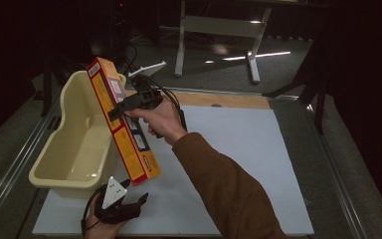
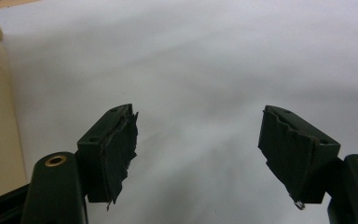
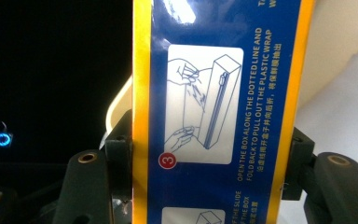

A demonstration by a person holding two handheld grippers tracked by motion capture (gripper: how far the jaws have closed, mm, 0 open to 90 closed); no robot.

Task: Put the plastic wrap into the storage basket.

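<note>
1. High view: right tool (image 1: pixel 113 112) clenched on plastic-wrap box (image 1: pixel 124 124), held tilted over tub (image 1: pixel 59 172) rim; not yet inside.
2. Left tool (image 1: pixel 142 198) released, idle on surface (image 1: pixel 248 164).
3. Left: lower box into tub, let go.

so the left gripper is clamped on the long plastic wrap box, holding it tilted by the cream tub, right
Not quite: the right gripper clamps the plastic wrap box, tilted beside the cream tub, as the high view shows. The left gripper is open, holding nothing.

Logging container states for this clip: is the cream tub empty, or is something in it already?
Empty, as far as shows: the tub has a bare floor, and the plastic-wrap box is held tilted beside it by the right gripper.
</note>
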